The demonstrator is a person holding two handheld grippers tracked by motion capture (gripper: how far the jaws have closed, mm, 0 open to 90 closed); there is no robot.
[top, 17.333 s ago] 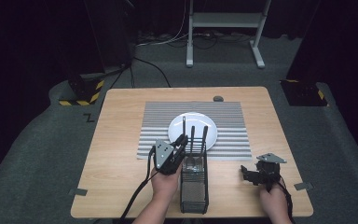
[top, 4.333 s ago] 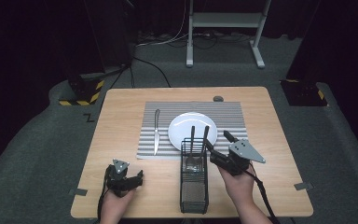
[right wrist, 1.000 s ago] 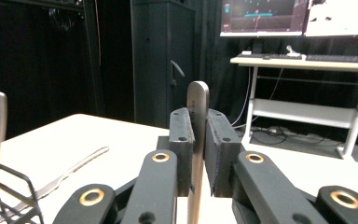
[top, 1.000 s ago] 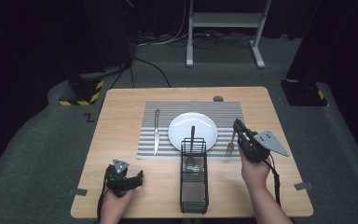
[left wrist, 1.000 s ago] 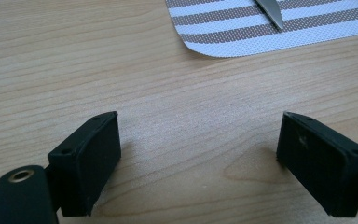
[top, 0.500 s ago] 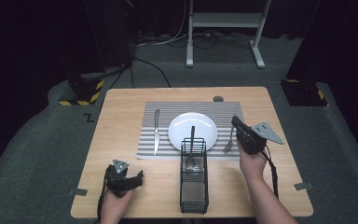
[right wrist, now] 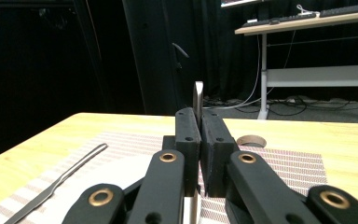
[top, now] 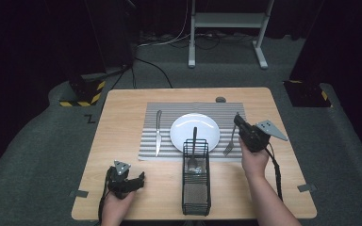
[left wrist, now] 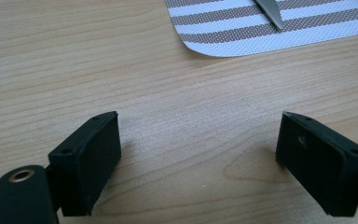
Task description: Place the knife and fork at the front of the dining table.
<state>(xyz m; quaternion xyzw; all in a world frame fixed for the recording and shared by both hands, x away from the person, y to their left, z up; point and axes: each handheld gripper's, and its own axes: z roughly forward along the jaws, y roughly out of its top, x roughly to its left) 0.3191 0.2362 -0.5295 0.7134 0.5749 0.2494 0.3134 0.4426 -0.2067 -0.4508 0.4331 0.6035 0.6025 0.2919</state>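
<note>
My right gripper [top: 238, 119] is shut on the handle of a fork [top: 229, 142]. The fork slants down over the striped placemat [top: 169, 109], just right of the white plate [top: 194, 128], with its tines low near the mat's front edge. In the right gripper view the handle end of the fork [right wrist: 198, 95] sticks up between the closed jaws of the right gripper [right wrist: 199, 117]. My left gripper [top: 139, 179] rests on the table at the front left. Its jaws stand wide open, with bare wood between them at the left gripper [left wrist: 198, 128]. A knife [top: 158, 133] lies left of the plate.
A black wire basket [top: 196, 188] stands at the front centre of the table [top: 118, 117] and holds one upright utensil [top: 194, 141]. A round cable hole [top: 220, 99] sits behind the mat. The knife's tip [left wrist: 270, 11] and the mat's corner [left wrist: 223, 32] lie ahead of the left gripper.
The right gripper has carried the fork from the basket to the right of the plate, and in the last second it shifted slightly farther and lower. The left hand has kept still.
</note>
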